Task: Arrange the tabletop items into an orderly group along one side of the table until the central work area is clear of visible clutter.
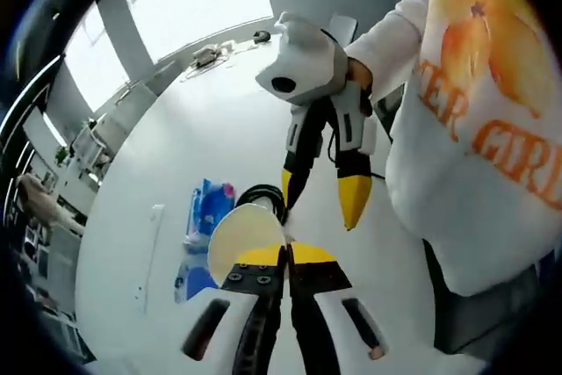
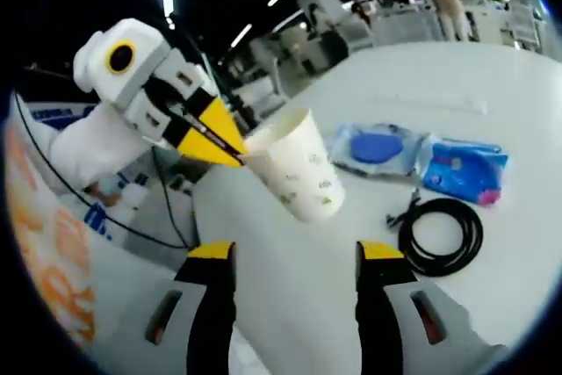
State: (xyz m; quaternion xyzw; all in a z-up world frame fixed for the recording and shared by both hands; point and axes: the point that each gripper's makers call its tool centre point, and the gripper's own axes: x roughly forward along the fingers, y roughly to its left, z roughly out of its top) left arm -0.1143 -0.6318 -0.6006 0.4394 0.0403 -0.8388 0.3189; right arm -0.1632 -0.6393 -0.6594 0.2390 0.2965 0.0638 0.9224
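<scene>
Pinching cup (image 2: 299, 176) rim: left tool (image 2: 239, 160)

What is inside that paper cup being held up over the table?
Looking into the paper cup from the left gripper view, its pale inner wall looks empty. The left gripper's fingers pinch the rim and cover the lowest part of the inside.

Matt paper cup (image 2: 299, 175), glossy white table (image 2: 492, 94)

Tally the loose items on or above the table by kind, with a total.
Paper cup, held in the left gripper: 1
Blue plastic packets: 2
Coiled black cable: 1
Total: 4
</scene>
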